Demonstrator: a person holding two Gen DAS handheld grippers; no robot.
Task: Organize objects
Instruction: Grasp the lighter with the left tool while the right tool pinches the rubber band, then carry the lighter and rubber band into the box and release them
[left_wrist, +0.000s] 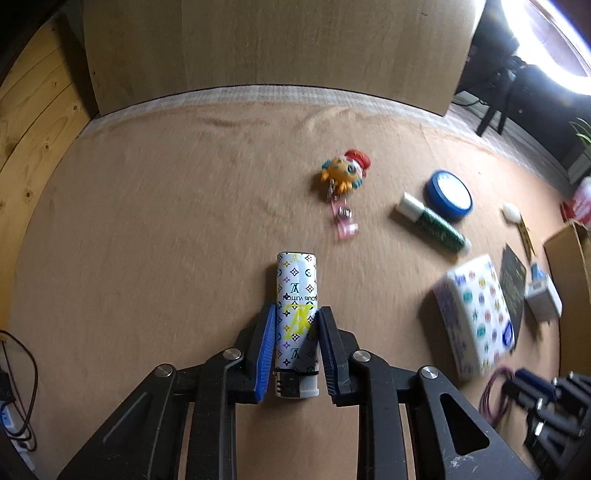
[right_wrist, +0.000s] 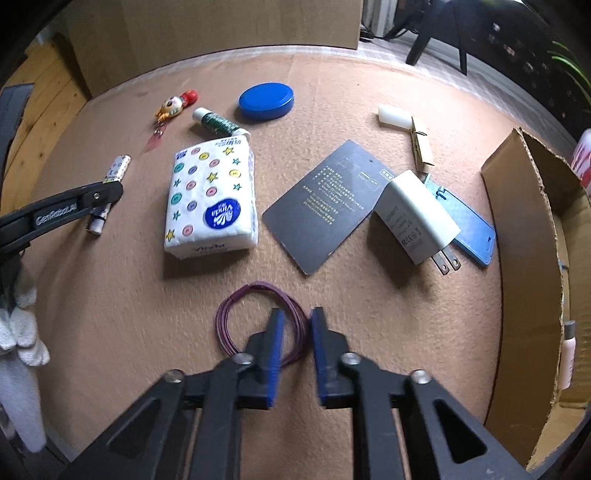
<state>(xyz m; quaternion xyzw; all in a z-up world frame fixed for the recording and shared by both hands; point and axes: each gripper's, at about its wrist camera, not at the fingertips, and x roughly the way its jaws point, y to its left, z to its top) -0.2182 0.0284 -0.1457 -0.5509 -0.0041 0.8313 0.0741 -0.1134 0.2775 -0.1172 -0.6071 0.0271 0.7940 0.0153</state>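
My left gripper (left_wrist: 296, 317) has its blue pads on both sides of a white patterned lighter (left_wrist: 295, 295) that lies on the brown table mat; the jaws look shut on it. The lighter also shows in the right wrist view (right_wrist: 117, 168), with the left gripper's finger (right_wrist: 74, 206) across it. My right gripper (right_wrist: 297, 321) is partly open over the edge of a purple wire coil (right_wrist: 258, 317), with one strand running between the pads. A tissue pack (right_wrist: 212, 199), a dark card (right_wrist: 328, 203) and a white charger (right_wrist: 417, 218) lie ahead.
An open cardboard box (right_wrist: 532, 236) stands at the right. A blue lid (right_wrist: 266, 100), a green tube (right_wrist: 216, 122), a fish keychain (right_wrist: 173, 107), a clothespin (right_wrist: 419, 146), a white cap (right_wrist: 393, 114) and a blue card (right_wrist: 469, 229) lie on the mat. A large cardboard panel (left_wrist: 277, 44) stands behind.
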